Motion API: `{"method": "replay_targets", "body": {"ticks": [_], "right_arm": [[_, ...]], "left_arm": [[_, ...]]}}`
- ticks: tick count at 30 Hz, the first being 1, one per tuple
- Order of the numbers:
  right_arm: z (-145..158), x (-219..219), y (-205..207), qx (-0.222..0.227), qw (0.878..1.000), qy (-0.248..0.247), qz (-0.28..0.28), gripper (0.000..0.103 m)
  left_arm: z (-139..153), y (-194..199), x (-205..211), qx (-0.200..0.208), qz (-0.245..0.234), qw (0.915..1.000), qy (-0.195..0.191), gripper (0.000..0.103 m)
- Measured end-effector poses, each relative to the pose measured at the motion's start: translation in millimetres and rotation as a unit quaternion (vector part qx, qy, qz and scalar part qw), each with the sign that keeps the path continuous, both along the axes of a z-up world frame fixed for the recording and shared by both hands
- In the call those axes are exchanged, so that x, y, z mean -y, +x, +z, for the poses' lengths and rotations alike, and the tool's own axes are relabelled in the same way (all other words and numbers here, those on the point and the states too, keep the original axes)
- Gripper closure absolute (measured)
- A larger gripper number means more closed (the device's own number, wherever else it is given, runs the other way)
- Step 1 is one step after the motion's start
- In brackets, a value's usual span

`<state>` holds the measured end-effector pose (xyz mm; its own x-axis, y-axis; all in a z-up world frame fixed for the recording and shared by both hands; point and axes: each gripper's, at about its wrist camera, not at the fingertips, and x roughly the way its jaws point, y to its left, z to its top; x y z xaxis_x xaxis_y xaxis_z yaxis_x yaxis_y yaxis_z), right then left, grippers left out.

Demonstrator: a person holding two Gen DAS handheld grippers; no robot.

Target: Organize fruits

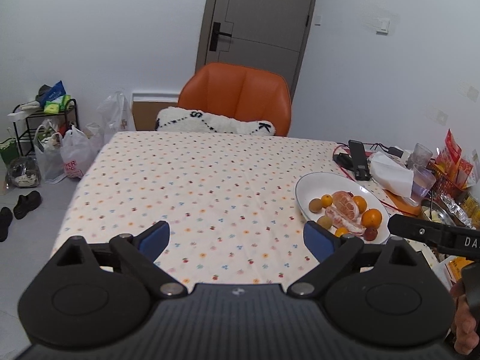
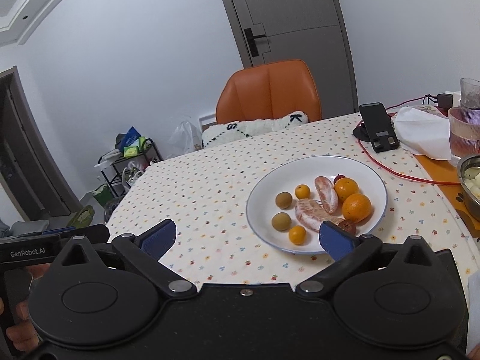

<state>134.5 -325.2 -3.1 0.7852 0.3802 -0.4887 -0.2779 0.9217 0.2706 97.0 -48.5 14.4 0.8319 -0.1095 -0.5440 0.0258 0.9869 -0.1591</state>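
Both wrist views look across the table [image 1: 210, 180] toward the chair [image 2: 270, 90] — sharing the plate [image 2: 375, 180].

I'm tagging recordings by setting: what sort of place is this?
Most likely a lived-in home dining room: a clothed table with a fruit plate, an orange chair, and a shoe rack by the door.

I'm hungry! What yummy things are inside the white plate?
The white plate holds two oranges, two peeled pomelo pieces, two small yellow fruits, two brownish-green round fruits and small red fruits. The right tongs' fingertip covers part of one.
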Motion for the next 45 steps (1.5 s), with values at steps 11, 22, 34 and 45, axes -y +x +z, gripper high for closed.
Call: {"method": "replay_targets", "body": {"ticks": [11, 22, 34, 45], "right_arm": [[13, -15, -29, 0.013, 0.999, -0.006, 0.031, 0.000], [21, -21, -57, 0.024, 0.999, -0.009, 0.038, 0.000], [36, -32, -77, 0.020, 0.999, -0.012, 0.047, 0.000], [40, -42, -90, 0.020, 0.998, -0.026, 0.059, 0.000]], "left_arm": [[9, -41, -16, 0.008, 0.017, 0.9998, 0.006, 0.001], [20, -74, -25, 0.017, 0.024, 0.9993, 0.024, 0.000], [31, -108, -43, 0.028, 0.034, 0.9989, 0.018, 0.000], [37, -124, -56, 0.039, 0.044, 0.9982, 0.016, 0.000]]}}
